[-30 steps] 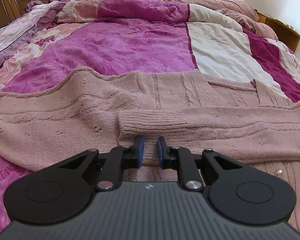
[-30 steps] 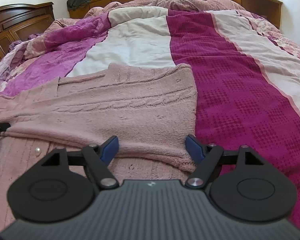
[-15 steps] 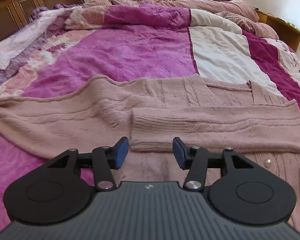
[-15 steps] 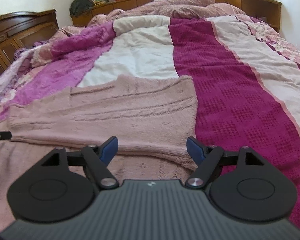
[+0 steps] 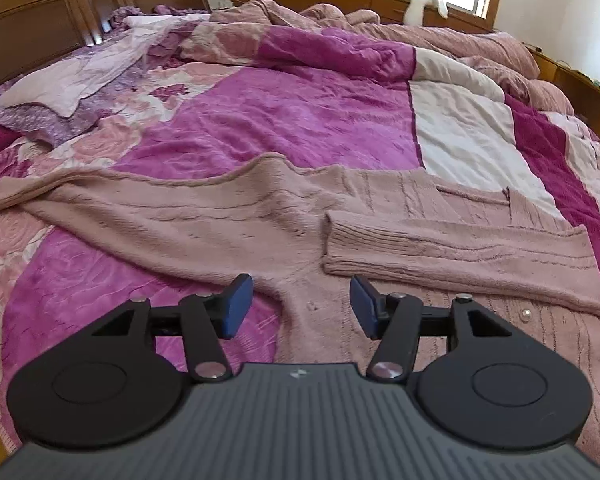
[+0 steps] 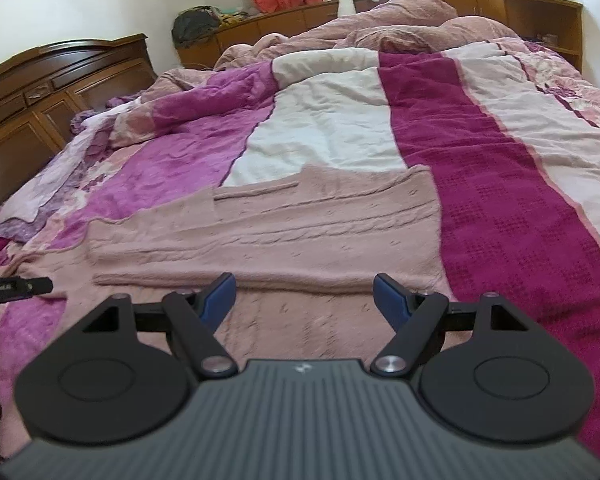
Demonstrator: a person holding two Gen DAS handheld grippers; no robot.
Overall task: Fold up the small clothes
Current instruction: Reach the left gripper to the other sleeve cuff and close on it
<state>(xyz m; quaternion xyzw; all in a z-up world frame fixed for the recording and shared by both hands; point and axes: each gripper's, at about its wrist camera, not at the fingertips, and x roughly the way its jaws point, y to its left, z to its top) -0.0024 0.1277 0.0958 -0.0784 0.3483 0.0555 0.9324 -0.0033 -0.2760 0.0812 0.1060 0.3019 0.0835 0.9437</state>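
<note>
A dusty-pink knitted cardigan (image 5: 284, 216) lies flat on the bed. One sleeve (image 5: 440, 248) is folded across its body, with the ribbed cuff near the middle. The other sleeve (image 5: 80, 196) stretches out to the left. My left gripper (image 5: 300, 306) hovers above the cardigan just short of that cuff; its jaws are opening and nothing is between them. In the right wrist view the folded sleeve (image 6: 260, 248) crosses the cardigan's body. My right gripper (image 6: 304, 300) hangs open over the near part of the cardigan, holding nothing.
A patchwork quilt (image 5: 280, 120) in magenta, white and dark red covers the bed. Rumpled pink bedding (image 6: 400, 20) is piled at the far end. A dark wooden headboard (image 6: 60, 76) stands on the left. A black bar (image 6: 16, 288) pokes in at the right wrist view's left edge.
The left jaws, nearly shut at the folded sleeve's cuff before, have opened and drawn back from it. Both grippers have risen and pulled away, so more of the bed shows.
</note>
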